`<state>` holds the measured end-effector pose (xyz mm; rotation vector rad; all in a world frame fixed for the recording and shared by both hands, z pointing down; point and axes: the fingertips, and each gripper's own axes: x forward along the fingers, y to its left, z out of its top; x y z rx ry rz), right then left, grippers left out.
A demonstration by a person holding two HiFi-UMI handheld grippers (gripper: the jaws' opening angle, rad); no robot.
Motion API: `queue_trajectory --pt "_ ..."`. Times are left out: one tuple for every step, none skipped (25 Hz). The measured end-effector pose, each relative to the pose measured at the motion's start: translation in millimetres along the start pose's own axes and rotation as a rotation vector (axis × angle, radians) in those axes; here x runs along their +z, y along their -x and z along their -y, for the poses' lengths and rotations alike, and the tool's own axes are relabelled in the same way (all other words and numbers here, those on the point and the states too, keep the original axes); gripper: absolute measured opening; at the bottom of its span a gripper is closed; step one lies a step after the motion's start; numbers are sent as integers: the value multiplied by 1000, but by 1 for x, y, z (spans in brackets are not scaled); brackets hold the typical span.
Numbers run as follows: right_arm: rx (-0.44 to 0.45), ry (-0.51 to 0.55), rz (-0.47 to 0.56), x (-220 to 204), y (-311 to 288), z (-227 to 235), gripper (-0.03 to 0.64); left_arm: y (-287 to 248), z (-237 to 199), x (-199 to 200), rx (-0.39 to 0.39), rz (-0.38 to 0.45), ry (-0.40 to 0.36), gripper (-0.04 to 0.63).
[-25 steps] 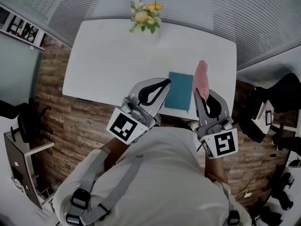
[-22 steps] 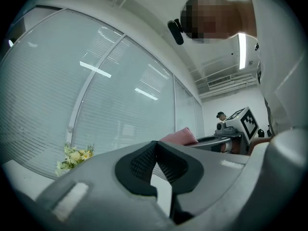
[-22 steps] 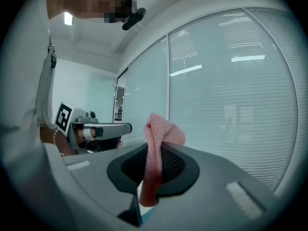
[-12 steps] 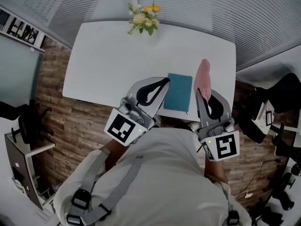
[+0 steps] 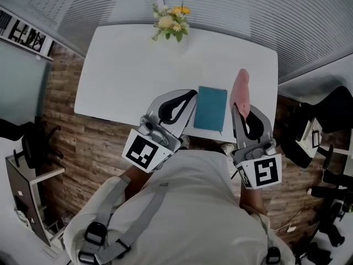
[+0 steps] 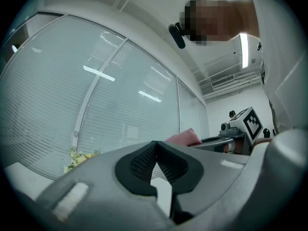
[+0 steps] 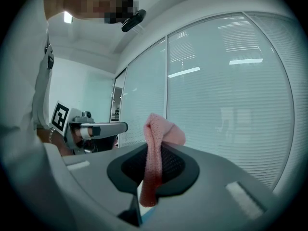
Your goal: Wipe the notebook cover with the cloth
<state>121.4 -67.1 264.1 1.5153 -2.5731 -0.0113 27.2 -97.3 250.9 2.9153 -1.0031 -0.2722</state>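
Observation:
A teal notebook (image 5: 210, 109) lies flat near the front edge of the white table (image 5: 132, 70). My right gripper (image 5: 240, 108) is shut on a pink cloth (image 5: 240, 91), held just right of the notebook; in the right gripper view the cloth (image 7: 156, 150) is pinched between the jaws and sticks out above them. My left gripper (image 5: 192, 97) is shut with nothing in it, its tip at the notebook's left edge, raised and pointing upward. In the left gripper view the left gripper (image 6: 155, 145) shows its jaws meeting, with the cloth (image 6: 184, 137) beyond.
A bunch of yellow flowers (image 5: 170, 21) stands at the table's far edge. Window blinds run behind the table. Wooden floor shows to the left, with a shelf unit (image 5: 27, 197) and dark chairs (image 5: 325, 120) at the sides.
Both grippers and the cloth have shifted only slightly; the left gripper drew a little back toward me. The notebook has not moved.

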Motion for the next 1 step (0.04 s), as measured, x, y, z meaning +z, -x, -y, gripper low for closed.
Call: queue_trajectory --pt "-2 1 0 0 0 -1 21 1 -1 1 1 2 0 0"
